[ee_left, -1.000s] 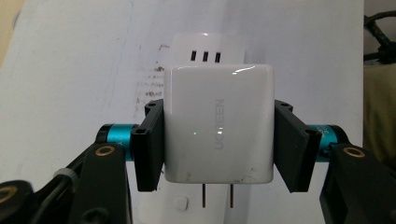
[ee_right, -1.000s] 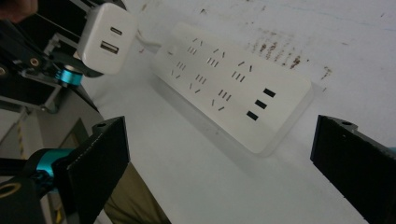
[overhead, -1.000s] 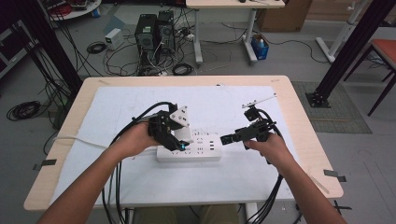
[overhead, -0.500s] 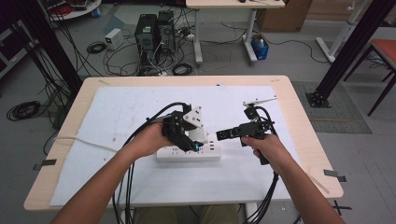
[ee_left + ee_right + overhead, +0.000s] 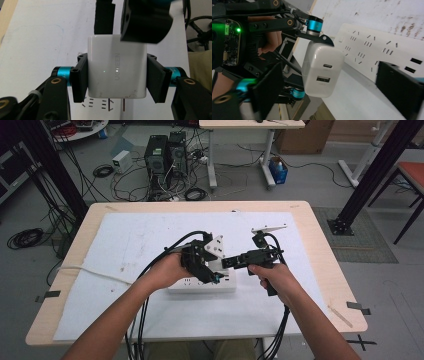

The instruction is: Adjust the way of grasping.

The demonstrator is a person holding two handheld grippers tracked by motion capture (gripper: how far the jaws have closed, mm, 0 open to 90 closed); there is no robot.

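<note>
Left tool (image 5: 115, 77): clamped on the white charger (image 5: 116, 66), one jaw flat against each side face. In the left gripper view the charger sits square between the jaws, its printed face toward the camera and a small light showing on it. Below it, at 6 o'clock, the slots of the white power strip (image 5: 105, 103) are visible; whether the prongs are seated or lifted clear cannot be told.

Right tool (image 5: 332, 85): jaws apart, gripping nothing. In the right gripper view one black jaw stands at 8 o'clock of the charger (image 5: 322, 71) and the other at 4 o'clock, over the power strip (image 5: 372, 53). The charger's two ports face this camera.

High view: the power strip (image 5: 200, 284) lies near the middle of the tabletop (image 5: 320, 220) on a white sheet (image 5: 135, 240). The left tool (image 5: 212, 275) is over its right portion; the right tool (image 5: 227, 262) points in from 3 o'clock, just beside the charger.

Judgement: the step in hand is working the charger at the strip, plugging or unplugging. To do it well:
- Keep the left grip square, so the prongs travel straight along the slots without rocking.
- Bring the right tool down on the strip body to steady it, clear of the charger.
- Move slowly; a tilted charger may bind or drag the strip.
</note>
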